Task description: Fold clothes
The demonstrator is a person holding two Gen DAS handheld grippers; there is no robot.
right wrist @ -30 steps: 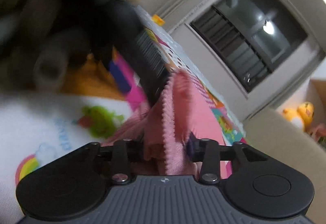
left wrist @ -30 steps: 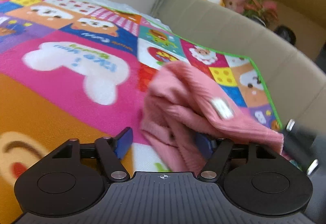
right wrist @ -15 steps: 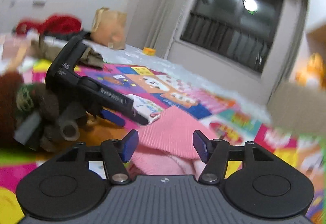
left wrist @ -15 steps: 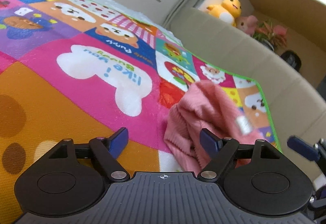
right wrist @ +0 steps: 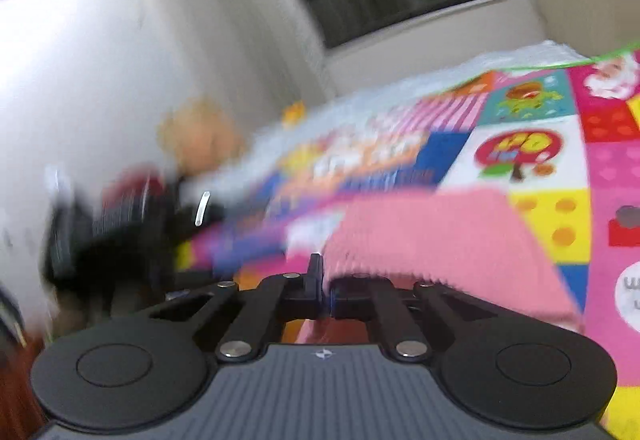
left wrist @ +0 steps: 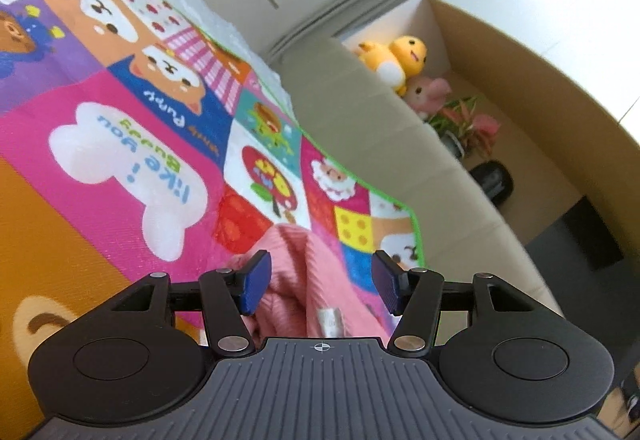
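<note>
Left wrist view: left claw (left wrist: pixel 320 286) apart over bunched pink garment (left wrist: pixel 320 280); right claw (right wrist: pixel 325 292) together, apparently gripping nothing; folding unfinished.

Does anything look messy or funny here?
Yes. The pink top lies bunched in a wrinkly heap near the corner of the colorful play mat, not flat or folded. The left gripper is open over it. The right gripper looks shut beside it, but that view is blurry.

One pink garment (left wrist: pixel 316 272), one play mat (left wrist: pixel 120 144), two plush toys (left wrist: pixel 404 56), one potted plant (left wrist: pixel 468 124).
</note>
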